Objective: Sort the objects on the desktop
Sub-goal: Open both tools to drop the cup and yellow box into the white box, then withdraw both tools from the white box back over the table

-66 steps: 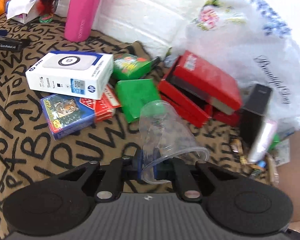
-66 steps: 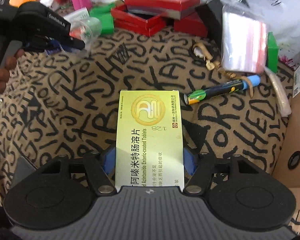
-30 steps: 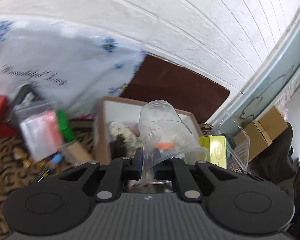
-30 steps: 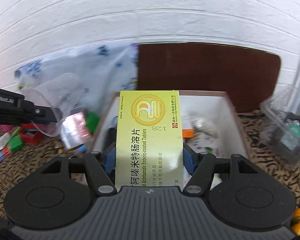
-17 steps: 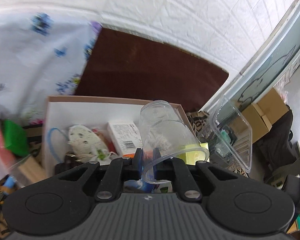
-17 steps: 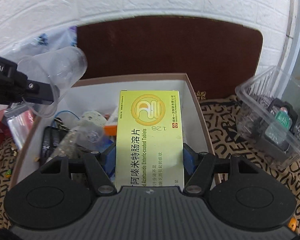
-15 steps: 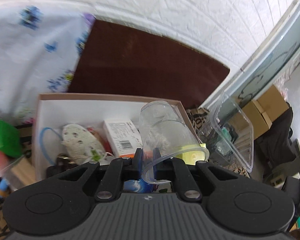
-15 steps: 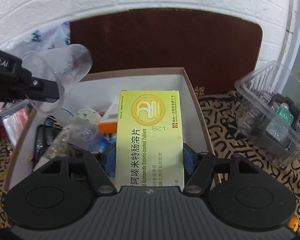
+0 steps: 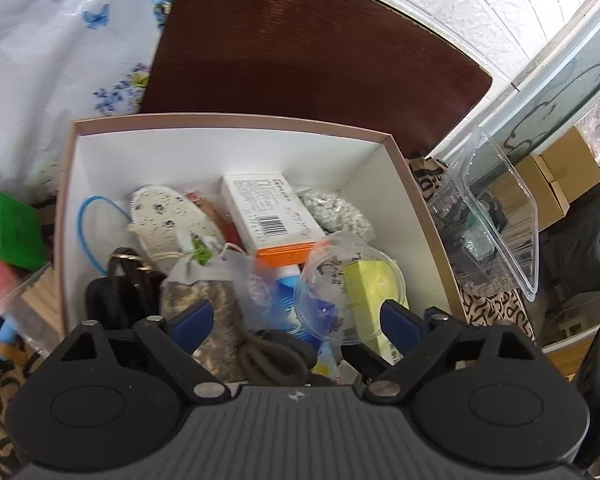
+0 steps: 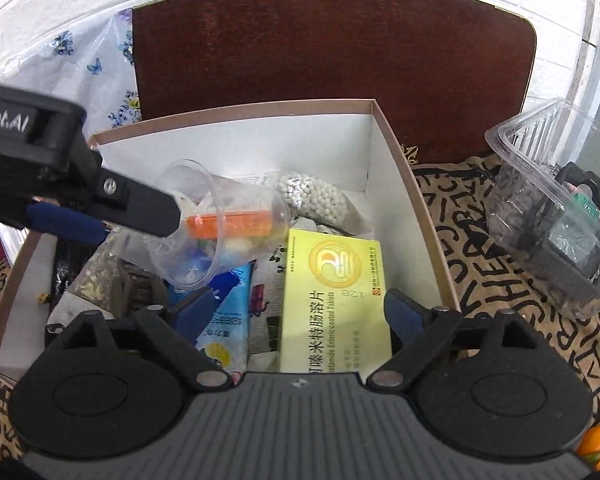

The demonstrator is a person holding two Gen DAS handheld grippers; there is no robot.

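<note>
The clear plastic cup (image 10: 220, 228) lies on its side on top of the jumble inside the open cardboard box (image 10: 396, 184), its mouth turned toward the near end, and just beside it, on the right half of the box, the yellow tablet box (image 10: 334, 300) lies flat, face up, on the other contents. Over the cup the left hand-held gripper (image 9: 296, 318) is spreading its jaws; the cup sits loose between and below the blue pads (image 9: 192, 320), which do not press on it, though from the other side one black finger (image 10: 140, 210) looks to reach right up to its rim and I cannot tell whether it touches. The right hand-held gripper (image 10: 296, 312) is likewise opening, with the yellow tablet box lying between its pads, clear of both. Around these in the box are a white and orange carton (image 9: 272, 216), a bag of small white beads (image 10: 320, 196), a blue packet (image 10: 224, 312), a speckled pouch (image 9: 172, 224) and a black strap (image 9: 124, 284). A brown board (image 10: 332, 44) stands behind the box against the white brick wall, and to the right, on the letter-patterned cloth over the bench (image 10: 452, 220), sits a clear plastic container (image 10: 556, 208).
</note>
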